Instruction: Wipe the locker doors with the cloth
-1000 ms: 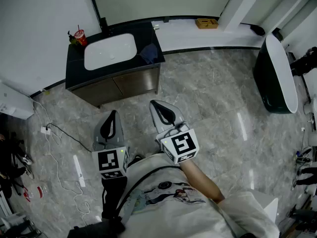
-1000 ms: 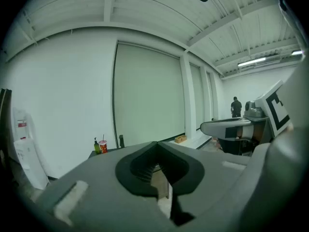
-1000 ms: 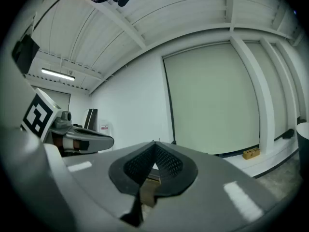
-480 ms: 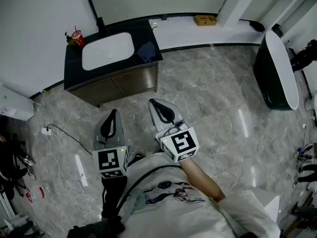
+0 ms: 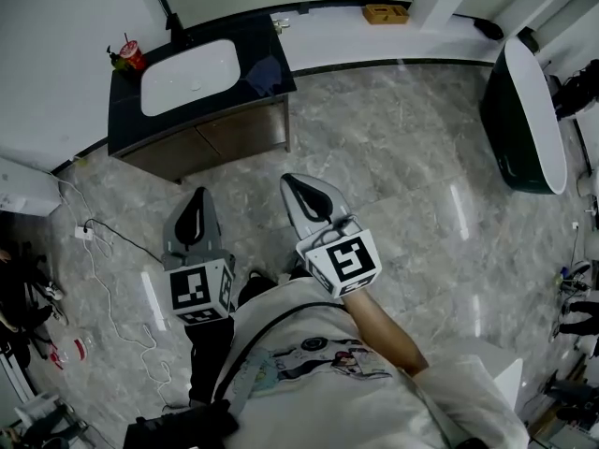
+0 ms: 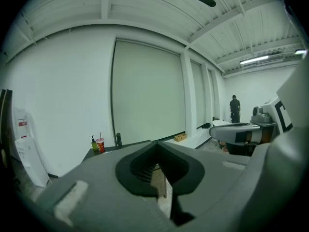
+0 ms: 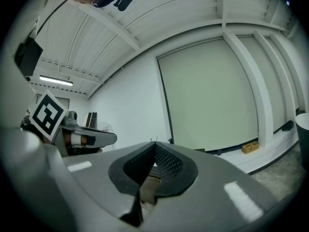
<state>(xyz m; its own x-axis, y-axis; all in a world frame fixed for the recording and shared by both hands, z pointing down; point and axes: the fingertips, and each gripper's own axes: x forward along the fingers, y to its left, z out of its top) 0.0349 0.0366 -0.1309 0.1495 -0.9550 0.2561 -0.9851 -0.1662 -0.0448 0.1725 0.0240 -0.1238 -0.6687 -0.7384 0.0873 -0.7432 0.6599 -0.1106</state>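
A dark blue cloth (image 5: pixel 265 74) lies on the black counter of a vanity cabinet (image 5: pixel 126 118), right of the white sink (image 5: pixel 187 65). The cabinet's brown doors (image 5: pixel 220 138) are closed. My left gripper (image 5: pixel 197 195) and right gripper (image 5: pixel 287 180) are held side by side over the marble floor, well short of the cabinet and pointing toward it. Both are shut and hold nothing. In the left gripper view the shut jaws (image 6: pixel 157 144) point at the counter edge. In the right gripper view the jaws (image 7: pixel 155 145) meet with no gap.
A red cup (image 5: pixel 131 57) and a faucet (image 5: pixel 174 29) stand on the counter. A black and white bathtub (image 5: pixel 526 110) is at the right. A cable and power strip (image 5: pixel 84 234) lie on the floor at left. A wooden box (image 5: pixel 385 12) rests on the far ledge. A person (image 6: pixel 234 109) stands far off.
The vanity has slid up and left in the head view. Both grippers stay shut and level in front of the body, the left one shifted slightly left.
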